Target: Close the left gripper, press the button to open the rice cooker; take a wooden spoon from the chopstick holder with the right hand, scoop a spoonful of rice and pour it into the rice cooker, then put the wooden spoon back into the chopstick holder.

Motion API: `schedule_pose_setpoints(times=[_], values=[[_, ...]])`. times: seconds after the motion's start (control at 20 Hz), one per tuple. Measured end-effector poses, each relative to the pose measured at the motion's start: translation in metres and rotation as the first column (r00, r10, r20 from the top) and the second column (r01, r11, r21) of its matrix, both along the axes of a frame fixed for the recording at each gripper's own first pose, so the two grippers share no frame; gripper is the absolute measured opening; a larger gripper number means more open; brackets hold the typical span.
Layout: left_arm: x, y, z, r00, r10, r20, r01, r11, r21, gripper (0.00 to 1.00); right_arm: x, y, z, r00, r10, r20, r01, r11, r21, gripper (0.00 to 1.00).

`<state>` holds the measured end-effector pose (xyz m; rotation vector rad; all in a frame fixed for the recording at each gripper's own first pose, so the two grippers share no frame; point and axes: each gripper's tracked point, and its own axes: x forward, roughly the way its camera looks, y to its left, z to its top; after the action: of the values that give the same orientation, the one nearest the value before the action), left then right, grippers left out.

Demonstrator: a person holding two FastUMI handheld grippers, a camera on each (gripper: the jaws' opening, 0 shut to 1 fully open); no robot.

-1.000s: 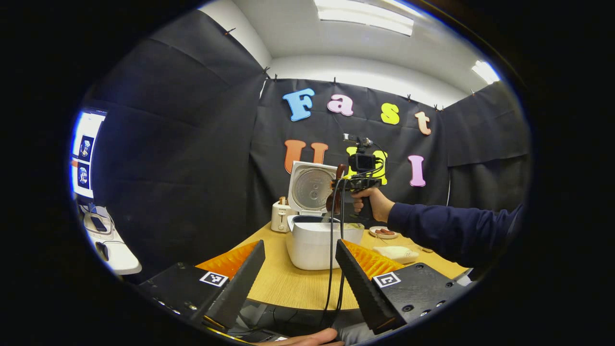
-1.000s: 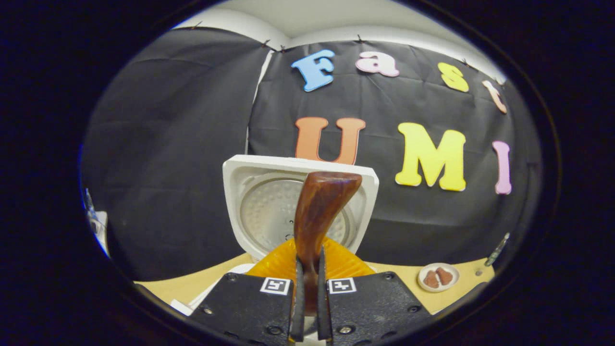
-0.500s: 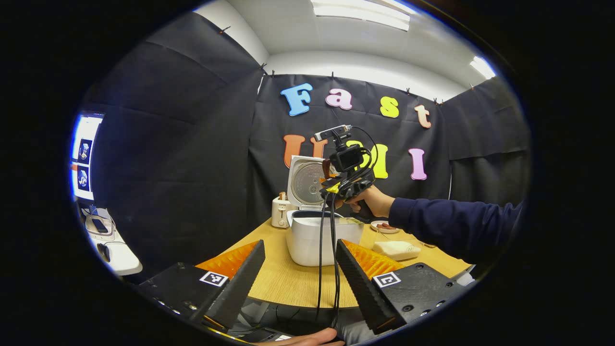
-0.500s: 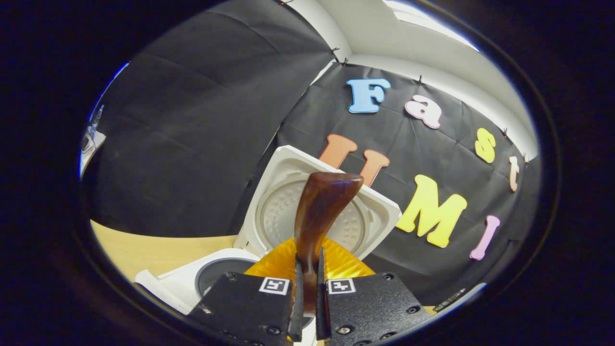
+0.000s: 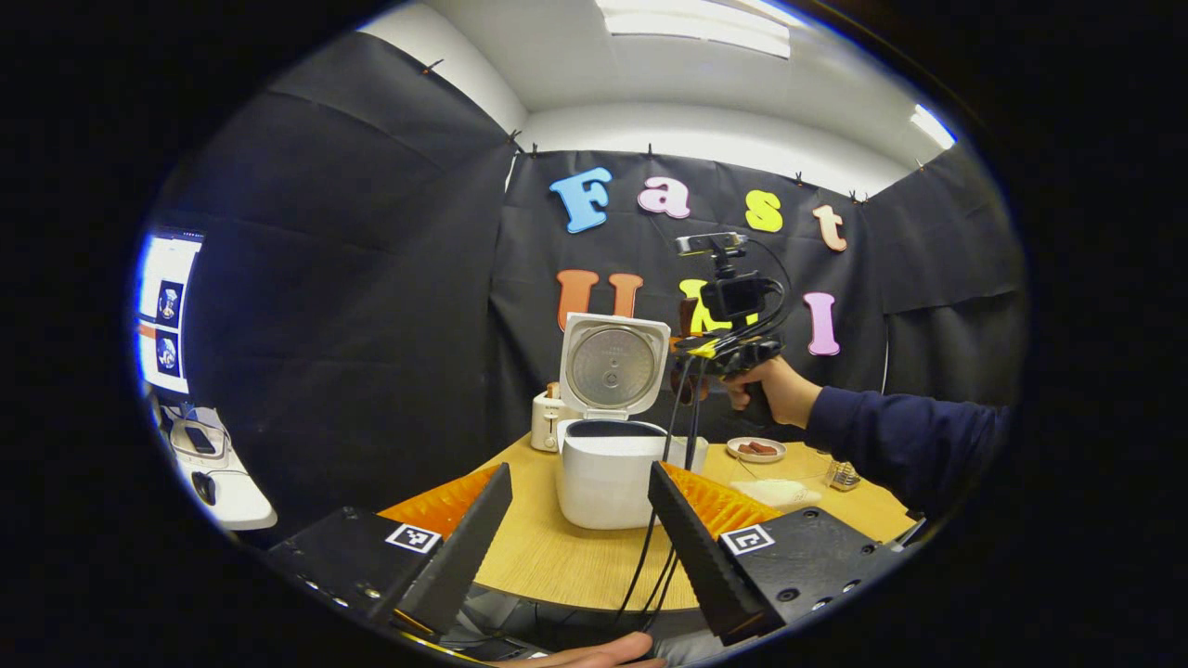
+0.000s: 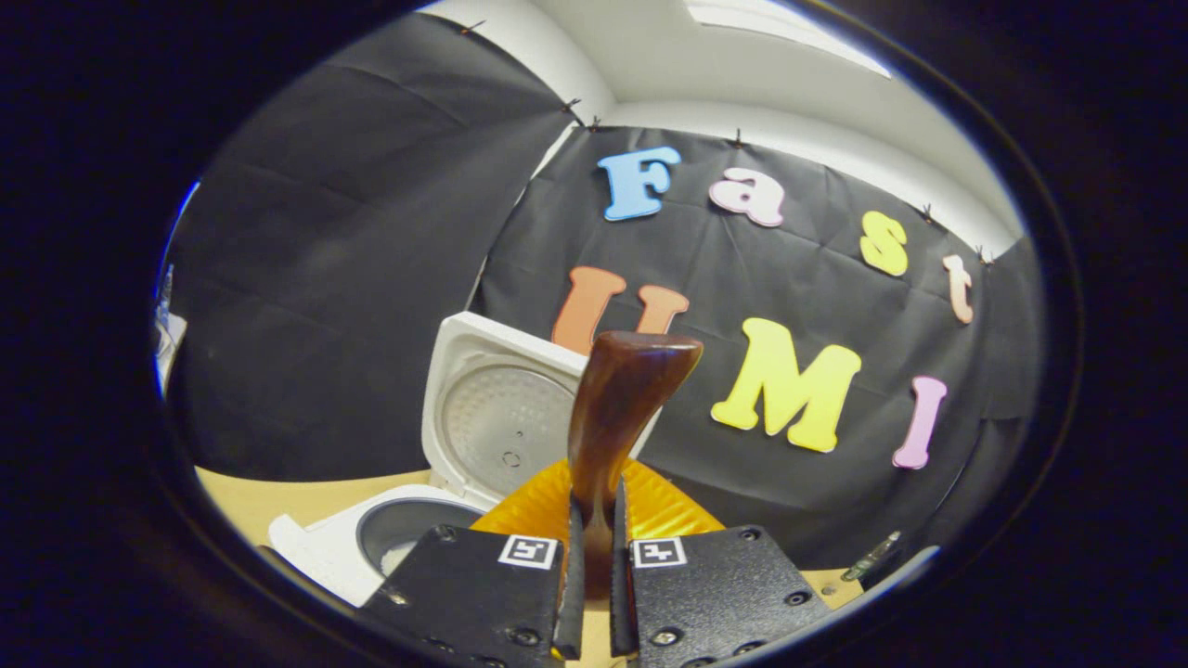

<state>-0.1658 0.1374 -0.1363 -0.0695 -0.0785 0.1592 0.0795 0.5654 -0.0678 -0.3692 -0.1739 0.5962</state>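
Sitting on the wooden tabletop [image 5: 557, 552]: one white rice cooker [image 5: 608, 478], lid standing open. Right tool [image 6: 594, 594] gripping one brown wooden spoon [image 6: 617, 408], hovering raised beside the cooker; left tool [image 5: 580, 538] gaping wide, holding nothing.

White toaster [image 5: 546, 419] behind cooker; small plate [image 5: 755, 450] with brown food; monitor [image 5: 167, 315] far left.

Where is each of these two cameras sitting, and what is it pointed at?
Left gripper view: rides the open left hand-held gripper, low before the table, facing the open rice cooker; a sleeve shows.
Right gripper view: rides the right hand-held gripper, clamping the wooden spoon.
Both show the cooker.
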Motion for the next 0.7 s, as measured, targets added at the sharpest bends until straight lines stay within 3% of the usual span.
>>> schedule_pose_setpoints(times=[0.35,0.55,0.7], values=[[-0.002,-0.031,0.026,0.998,-0.016,0.061,0.017,1.000,-0.007,0.94,0.039,-0.121,0.037,0.995,-0.074,-0.070,0.081,0.990,0.113,0.17],[0.006,-0.053,0.029,0.999,-0.017,0.044,0.014,0.997,0.078,0.94,0.056,-0.201,0.048,0.986,-0.118,-0.114,0.137,0.973,0.183,0.18],[0.014,-0.080,0.029,0.997,-0.059,0.044,0.055,0.995,0.088,0.94,0.069,-0.261,0.053,0.978,-0.169,-0.126,0.193,0.956,0.222,0.19]])
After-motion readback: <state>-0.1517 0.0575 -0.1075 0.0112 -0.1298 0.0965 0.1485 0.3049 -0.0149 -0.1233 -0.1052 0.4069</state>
